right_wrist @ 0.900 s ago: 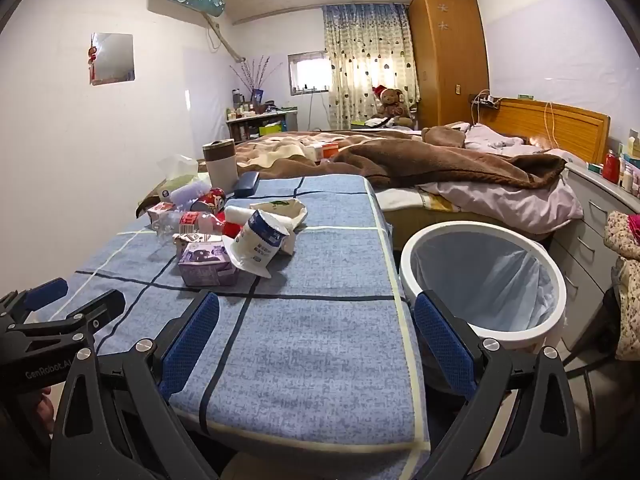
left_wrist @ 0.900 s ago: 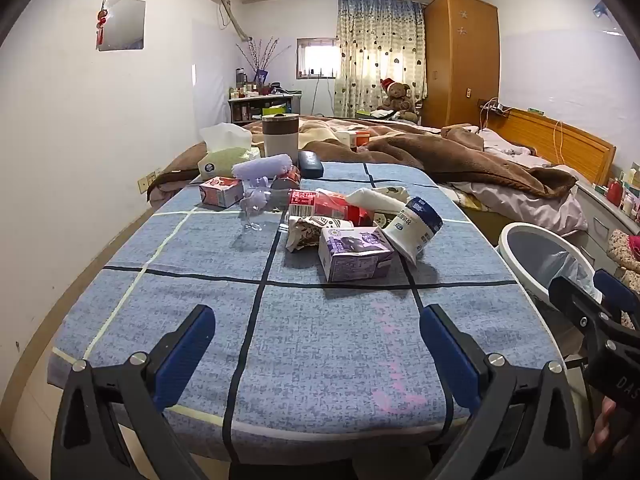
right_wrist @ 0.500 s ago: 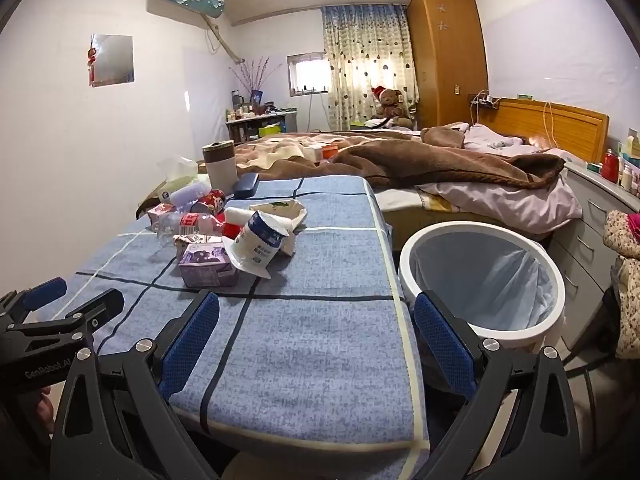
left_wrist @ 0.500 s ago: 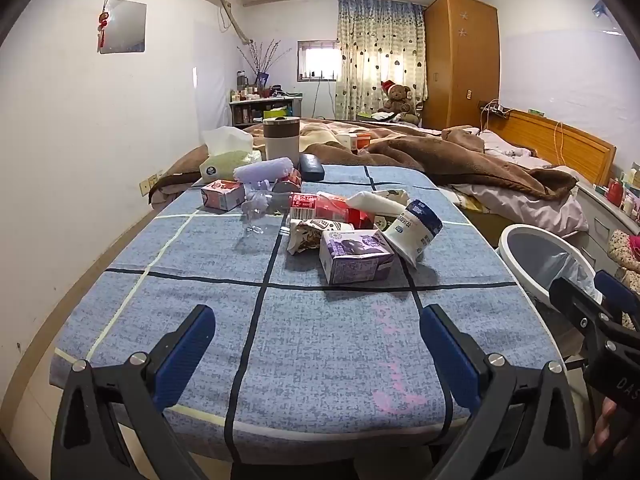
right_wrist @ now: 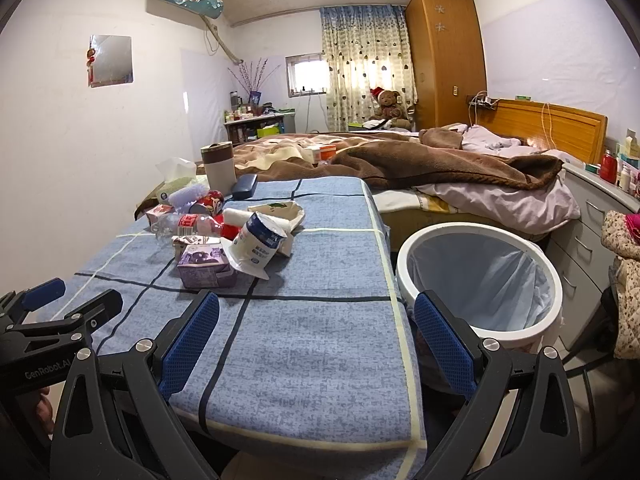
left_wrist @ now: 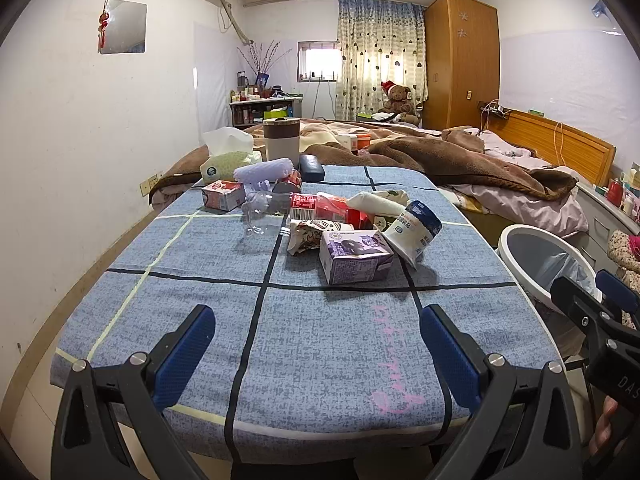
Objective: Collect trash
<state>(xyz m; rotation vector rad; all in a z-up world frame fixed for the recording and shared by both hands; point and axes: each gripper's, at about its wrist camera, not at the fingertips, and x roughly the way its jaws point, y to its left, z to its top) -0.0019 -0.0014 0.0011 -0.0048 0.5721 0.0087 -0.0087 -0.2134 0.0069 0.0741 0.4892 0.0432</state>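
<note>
Little has moved since the earlier frames: both views sit almost as they did, with the trash heap a touch lower in the left wrist picture, as if that hand had crept slightly toward it. Both tools hover over the near edge of the blue checked surface (left_wrist: 320, 344). The left tongs (left_wrist: 318, 344) stand wide apart with nothing between them, and the right tongs (right_wrist: 316, 336) are equally spread and empty. Trash lies in a loose cluster at the centre of the left view: a purple carton (left_wrist: 354, 256) nearest, a white and blue cup (left_wrist: 414, 228) tipped on its side and touching the carton's right end, a crumpled wrapper (left_wrist: 310, 232) just to its left, a clear plastic bottle (left_wrist: 280, 210) behind, and a small red and white carton (left_wrist: 222, 195) further to the upper left. A white bin (right_wrist: 480, 280) with a pale liner stands just beside the surface's right edge, at centre right of the right view, and looks empty. By my reading, collecting has not begun; this is the approach to the first piece. Next, one pair of tongs would need to reach forward, straddle the purple carton across its narrower faces, and close gently, since thin card may crush, and avoid knocking the cup leaning beside it.
</note>
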